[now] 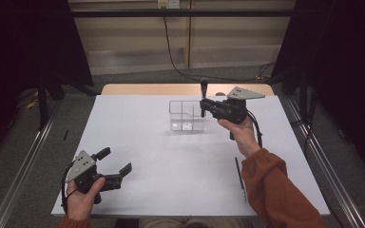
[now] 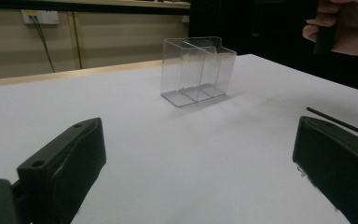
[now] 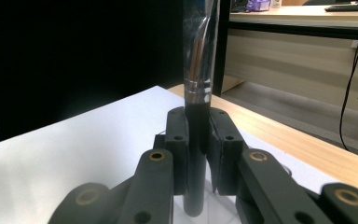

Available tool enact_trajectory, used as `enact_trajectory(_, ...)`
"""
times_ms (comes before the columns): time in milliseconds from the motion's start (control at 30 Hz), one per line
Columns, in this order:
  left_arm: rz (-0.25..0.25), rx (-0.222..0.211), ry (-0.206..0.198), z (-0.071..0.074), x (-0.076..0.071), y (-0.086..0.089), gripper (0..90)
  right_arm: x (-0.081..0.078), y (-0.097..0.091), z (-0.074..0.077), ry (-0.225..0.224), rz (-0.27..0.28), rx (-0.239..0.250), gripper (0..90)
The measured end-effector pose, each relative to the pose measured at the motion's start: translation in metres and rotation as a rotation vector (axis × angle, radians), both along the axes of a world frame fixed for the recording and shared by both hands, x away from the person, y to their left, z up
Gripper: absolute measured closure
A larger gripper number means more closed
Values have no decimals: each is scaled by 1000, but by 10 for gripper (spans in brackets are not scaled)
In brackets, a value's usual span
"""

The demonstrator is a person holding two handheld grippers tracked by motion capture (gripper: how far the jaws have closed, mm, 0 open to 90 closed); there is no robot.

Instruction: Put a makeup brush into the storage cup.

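Note:
A clear plastic organizer with upright dividers stands on the white table toward the back. My right gripper is shut on the black handle of a brush with a silver ferrule. It holds the brush upright at the organizer's right end; I cannot tell whether the lower tip is inside. My left gripper rests at the table's front left, open, with nothing between its jaws.
A thin black stick lies on the table at the front right, beside the orange sleeve. A wooden strip runs along the table's far edge. A cable hangs behind the table.

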State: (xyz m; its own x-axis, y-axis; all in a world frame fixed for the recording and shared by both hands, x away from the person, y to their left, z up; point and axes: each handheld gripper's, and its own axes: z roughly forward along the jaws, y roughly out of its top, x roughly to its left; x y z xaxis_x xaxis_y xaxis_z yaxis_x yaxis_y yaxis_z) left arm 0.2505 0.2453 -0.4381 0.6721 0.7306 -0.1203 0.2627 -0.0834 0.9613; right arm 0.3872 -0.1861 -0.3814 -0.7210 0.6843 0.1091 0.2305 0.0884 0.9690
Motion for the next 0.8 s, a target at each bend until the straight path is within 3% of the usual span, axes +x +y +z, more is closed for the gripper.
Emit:
enact_trajectory(333,-14,24,-11,0,-1,-2,28,21,13,-1,-3,-34,-35,797)
enact_trajectory(800,-15,33,-17,0,0,0,30,37,13,-25,34,-71,-56,797)
